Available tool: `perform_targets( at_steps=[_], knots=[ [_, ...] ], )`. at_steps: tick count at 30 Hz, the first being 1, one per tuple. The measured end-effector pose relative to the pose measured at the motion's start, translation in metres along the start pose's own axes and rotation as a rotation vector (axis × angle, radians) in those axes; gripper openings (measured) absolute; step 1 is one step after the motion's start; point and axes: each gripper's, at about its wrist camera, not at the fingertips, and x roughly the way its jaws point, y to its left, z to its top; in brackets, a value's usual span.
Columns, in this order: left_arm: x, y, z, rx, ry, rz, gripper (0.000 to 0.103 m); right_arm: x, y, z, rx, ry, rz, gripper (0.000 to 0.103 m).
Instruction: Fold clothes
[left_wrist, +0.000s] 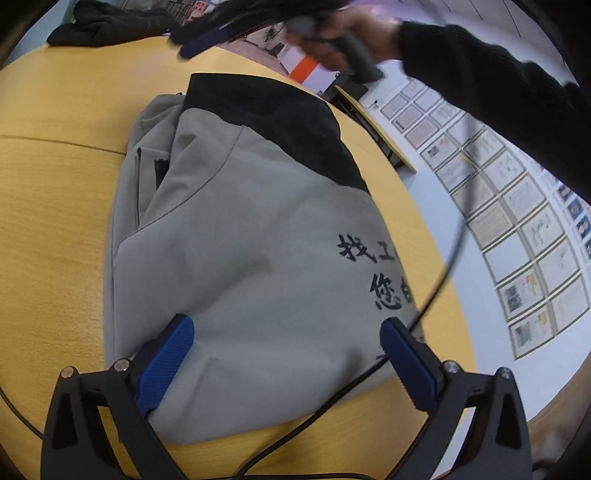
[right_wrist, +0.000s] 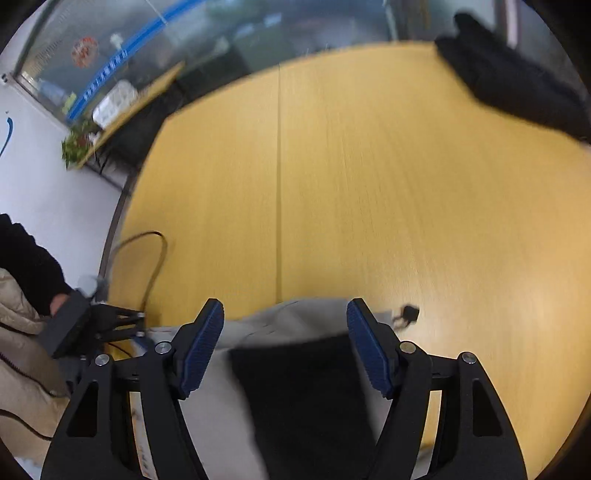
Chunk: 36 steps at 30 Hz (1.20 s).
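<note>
A folded grey jacket (left_wrist: 236, 266) with a black upper part and black printed characters lies on the yellow wooden table (left_wrist: 55, 221). My left gripper (left_wrist: 286, 341) is open just above the jacket's near edge, holding nothing. My right gripper (right_wrist: 286, 319) is open and empty above the jacket's black part (right_wrist: 303, 398). In the left wrist view the right gripper (left_wrist: 207, 40) shows blurred at the top, held by a hand in a black sleeve. In the right wrist view the left gripper (right_wrist: 136, 321) shows at the lower left, its state unclear there.
A dark garment (left_wrist: 107, 22) lies at the table's far edge, also seen in the right wrist view (right_wrist: 517, 81). A black cable (left_wrist: 436, 280) runs across the jacket's right side. A small black zipper pull (right_wrist: 408, 314) lies on the table. The table edge (right_wrist: 118, 221) is at left.
</note>
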Motion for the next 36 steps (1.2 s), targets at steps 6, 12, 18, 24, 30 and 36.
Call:
perform_targets(
  at_steps=[6, 12, 18, 24, 30, 36],
  knots=[
    [-0.001, 0.013, 0.002, -0.055, -0.009, -0.077, 0.103, 0.084, -0.039, 0.017, -0.048, 0.362, 0.11, 0.041],
    [-0.003, 0.019, 0.005, -0.06, -0.008, -0.12, 0.103, 0.069, -0.031, 0.006, -0.137, 0.3, 0.1, 0.015],
    [-0.004, 0.021, 0.014, -0.055, -0.045, -0.124, 0.102, 0.023, -0.044, -0.022, -0.033, 0.156, -0.001, 0.013],
    [0.002, 0.023, 0.021, -0.046, -0.035, -0.139, 0.102, 0.031, -0.081, -0.048, 0.175, 0.208, -0.029, 0.015],
    [0.001, 0.031, 0.016, -0.036, -0.034, -0.14, 0.103, -0.005, -0.068, -0.049, 0.149, 0.145, -0.063, 0.017],
    [0.002, 0.033, 0.016, -0.02, -0.035, -0.133, 0.102, -0.037, -0.078, -0.057, 0.244, 0.04, 0.056, 0.013]
  ],
)
